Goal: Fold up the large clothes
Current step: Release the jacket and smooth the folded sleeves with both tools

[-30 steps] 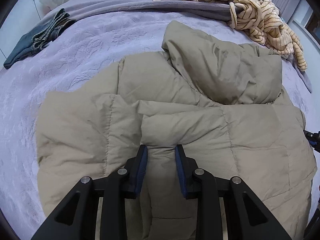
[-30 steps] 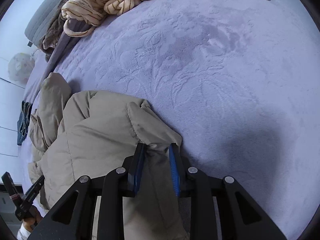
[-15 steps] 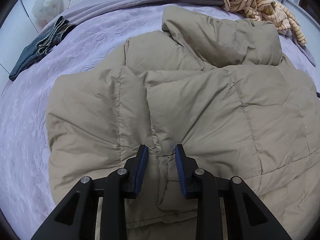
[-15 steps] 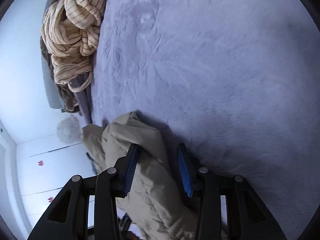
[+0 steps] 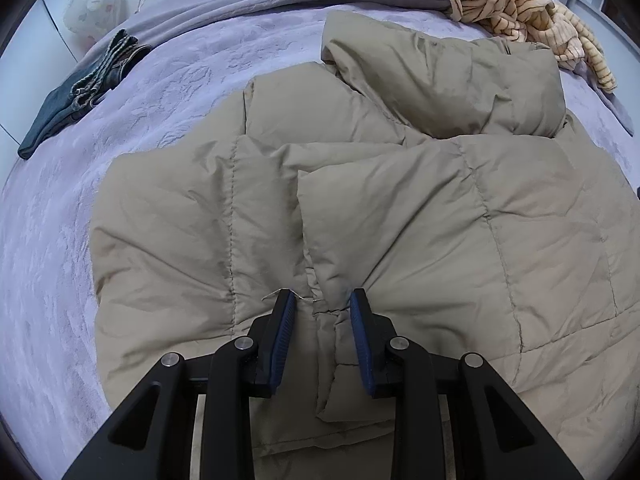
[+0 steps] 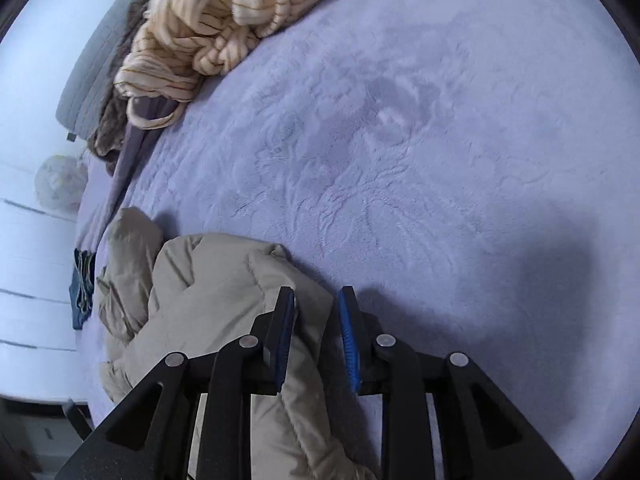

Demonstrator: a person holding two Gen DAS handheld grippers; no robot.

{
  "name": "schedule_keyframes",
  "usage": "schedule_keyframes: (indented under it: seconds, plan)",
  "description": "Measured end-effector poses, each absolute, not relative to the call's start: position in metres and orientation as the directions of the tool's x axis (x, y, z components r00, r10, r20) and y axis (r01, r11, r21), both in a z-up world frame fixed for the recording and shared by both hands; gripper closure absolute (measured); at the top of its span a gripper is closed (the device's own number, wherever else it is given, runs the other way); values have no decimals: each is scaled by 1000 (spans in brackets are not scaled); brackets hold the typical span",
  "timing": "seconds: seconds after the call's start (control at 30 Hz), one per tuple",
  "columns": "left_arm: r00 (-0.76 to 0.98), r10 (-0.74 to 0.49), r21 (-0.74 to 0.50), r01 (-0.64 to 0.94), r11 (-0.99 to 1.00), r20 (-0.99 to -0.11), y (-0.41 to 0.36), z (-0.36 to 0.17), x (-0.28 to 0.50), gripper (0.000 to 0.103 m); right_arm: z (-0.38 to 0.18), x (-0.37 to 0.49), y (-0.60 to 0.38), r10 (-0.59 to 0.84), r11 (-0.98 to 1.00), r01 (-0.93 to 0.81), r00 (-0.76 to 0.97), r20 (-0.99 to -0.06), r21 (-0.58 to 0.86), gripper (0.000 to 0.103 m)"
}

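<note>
Khaki puffer jacket (image 5: pixel 400 208) lies on the lavender bed (image 6: pixel 400 140); left gripper (image 5: pixel 322 300) pinches its hem fold, right gripper (image 6: pixel 316 300) seemingly clamps its edge; striped sweater (image 5: pixel 520 12) at one o'clock.

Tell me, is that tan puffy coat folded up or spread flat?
Partly folded: the coat has layers doubled over its middle, its hood still sticking out.

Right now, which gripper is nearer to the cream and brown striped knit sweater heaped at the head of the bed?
Hard to tell. Both grippers sit far from the striped sweater. The left gripper holds the beige puffer jacket near its hem; the right gripper holds the jacket's edge.
</note>
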State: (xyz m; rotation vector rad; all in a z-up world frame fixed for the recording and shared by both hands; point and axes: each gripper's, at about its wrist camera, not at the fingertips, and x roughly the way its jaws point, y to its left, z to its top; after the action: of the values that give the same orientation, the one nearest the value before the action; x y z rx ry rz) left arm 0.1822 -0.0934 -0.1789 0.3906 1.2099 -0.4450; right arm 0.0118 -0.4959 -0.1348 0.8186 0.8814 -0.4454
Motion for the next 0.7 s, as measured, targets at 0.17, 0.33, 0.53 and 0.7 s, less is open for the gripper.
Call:
schedule_keyframes:
  seconds: [0.17,0.33,0.53,0.7]
  plan:
    - [293,-127,41,507,861,-948,-85,-169,179,72,-110,-18,-443,-5,749,541,582,-813,382,80]
    - [300,-125,51,516,855,-946,-80,-173,174,72,-143,-25,-409,-29,823,514,461,-887,241,83]
    - [300,-104,60,492,868,-948,-72,-164,172,72,-140,-31,-412,-33,808,540,441,-897,235,79]
    - [272,-108,31,461,887,-956,-49,-143,161,72,-123,-48,-406,-1,776,569,435,-900,274,71]
